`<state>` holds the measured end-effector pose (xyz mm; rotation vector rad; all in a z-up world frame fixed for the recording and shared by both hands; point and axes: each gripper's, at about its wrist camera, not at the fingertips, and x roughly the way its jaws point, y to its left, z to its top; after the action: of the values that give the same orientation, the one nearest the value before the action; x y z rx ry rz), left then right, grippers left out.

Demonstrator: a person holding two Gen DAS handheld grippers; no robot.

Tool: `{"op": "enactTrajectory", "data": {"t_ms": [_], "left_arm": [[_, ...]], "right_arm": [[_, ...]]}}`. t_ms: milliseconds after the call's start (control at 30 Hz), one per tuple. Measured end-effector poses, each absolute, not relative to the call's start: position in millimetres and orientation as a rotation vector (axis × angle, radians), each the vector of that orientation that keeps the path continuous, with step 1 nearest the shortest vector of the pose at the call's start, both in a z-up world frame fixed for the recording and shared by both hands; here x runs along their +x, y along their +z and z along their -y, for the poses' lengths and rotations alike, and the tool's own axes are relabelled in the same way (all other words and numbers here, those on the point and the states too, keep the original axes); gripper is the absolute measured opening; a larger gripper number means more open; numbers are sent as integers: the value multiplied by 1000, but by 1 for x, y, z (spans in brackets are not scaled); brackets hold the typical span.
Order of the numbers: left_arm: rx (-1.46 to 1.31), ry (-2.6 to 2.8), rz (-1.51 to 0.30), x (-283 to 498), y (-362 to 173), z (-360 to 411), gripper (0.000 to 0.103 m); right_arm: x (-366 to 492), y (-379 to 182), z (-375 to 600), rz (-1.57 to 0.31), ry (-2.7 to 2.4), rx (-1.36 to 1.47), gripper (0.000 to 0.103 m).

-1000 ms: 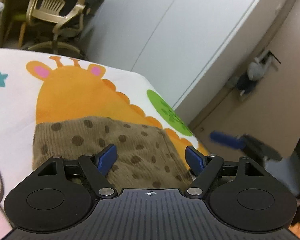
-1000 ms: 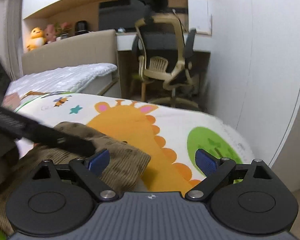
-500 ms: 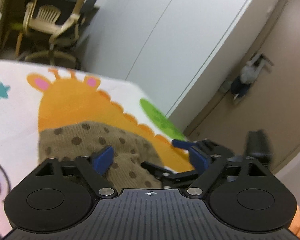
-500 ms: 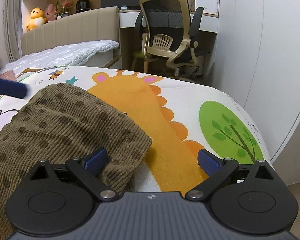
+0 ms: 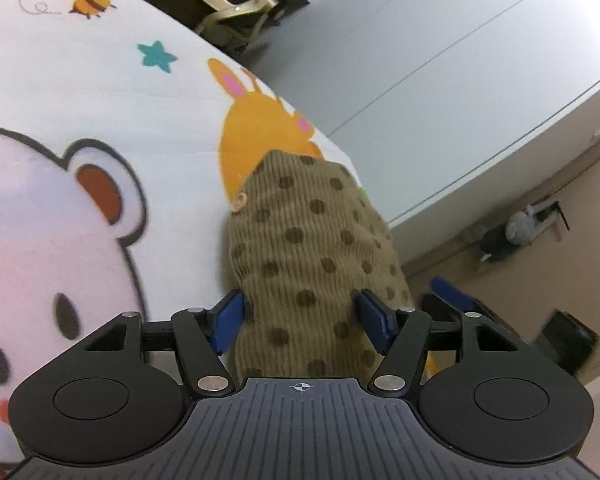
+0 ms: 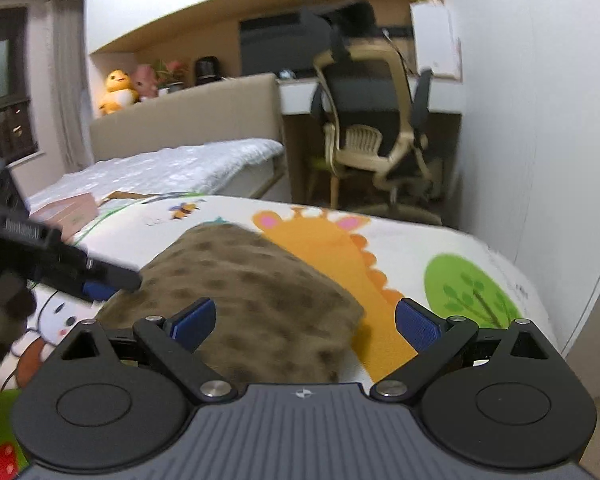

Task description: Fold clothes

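A brown corduroy garment with dark dots (image 5: 300,248) lies folded on the cartoon-print sheet (image 5: 80,100); it also shows in the right wrist view (image 6: 256,292). My left gripper (image 5: 302,316) is open, its blue pads on either side of the garment's near end. My right gripper (image 6: 304,320) is open and empty just above the garment's near right corner. The left gripper shows in the right wrist view (image 6: 96,284) at the garment's left edge. A blue tip of the right gripper (image 5: 452,294) shows in the left wrist view.
The sheet (image 6: 440,256) covers a bed whose right edge runs near a white wardrobe (image 5: 440,60). An office chair (image 6: 376,140) and desk stand beyond the bed. A second bed with a beige headboard (image 6: 188,120) is behind.
The left gripper has swung left and now straddles the garment's end from the other side. The right gripper has lifted and drawn back a little.
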<state>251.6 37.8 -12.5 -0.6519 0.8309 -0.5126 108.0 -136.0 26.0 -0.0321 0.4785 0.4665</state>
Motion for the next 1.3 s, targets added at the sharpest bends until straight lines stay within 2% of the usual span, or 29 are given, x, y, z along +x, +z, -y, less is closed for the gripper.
{"op": "enactTrajectory", "data": {"t_ms": [133, 200, 267, 300, 467, 733, 800, 867, 900, 967, 1000, 1067, 1200, 1300], "left_arm": [[-535, -602, -786, 241, 20, -14, 67], [-480, -601, -801, 234, 22, -4, 67], [-450, -559, -821, 227, 12, -4, 67], [-449, -534, -827, 220, 5, -8, 67], [-555, -513, -841, 180, -17, -36, 66], [-647, -550, -864, 166, -44, -28, 65], [-662, -546, -851, 171, -44, -26, 60], [-663, -541, -839, 172, -42, -26, 49], [-660, -539, -831, 172, -40, -26, 48], [-639, -537, -812, 169, -34, -24, 35], [-629, -536, -798, 167, -31, -24, 34], [-609, -533, -769, 163, -25, -23, 26], [-590, -570, -709, 153, -8, -23, 22], [-529, -617, -727, 145, -1, -17, 31]], "right_arm": [[85, 27, 118, -449, 493, -151, 96], [73, 20, 104, -453, 509, -240, 82], [62, 13, 90, -457, 524, -328, 63], [57, 10, 91, -469, 526, -335, 61], [32, -1, 101, -519, 503, -332, 60], [29, -3, 91, -416, 445, -432, 58], [28, -4, 88, -390, 431, -457, 51], [27, -4, 85, -364, 416, -482, 30], [26, -4, 84, -351, 409, -494, 27], [26, -5, 81, -325, 394, -518, 26], [25, -5, 80, -313, 387, -530, 25], [29, -5, 84, -326, 386, -498, 8], [28, 6, 99, -374, 422, -416, 7], [27, -1, 107, -423, 406, -422, 7]]}}
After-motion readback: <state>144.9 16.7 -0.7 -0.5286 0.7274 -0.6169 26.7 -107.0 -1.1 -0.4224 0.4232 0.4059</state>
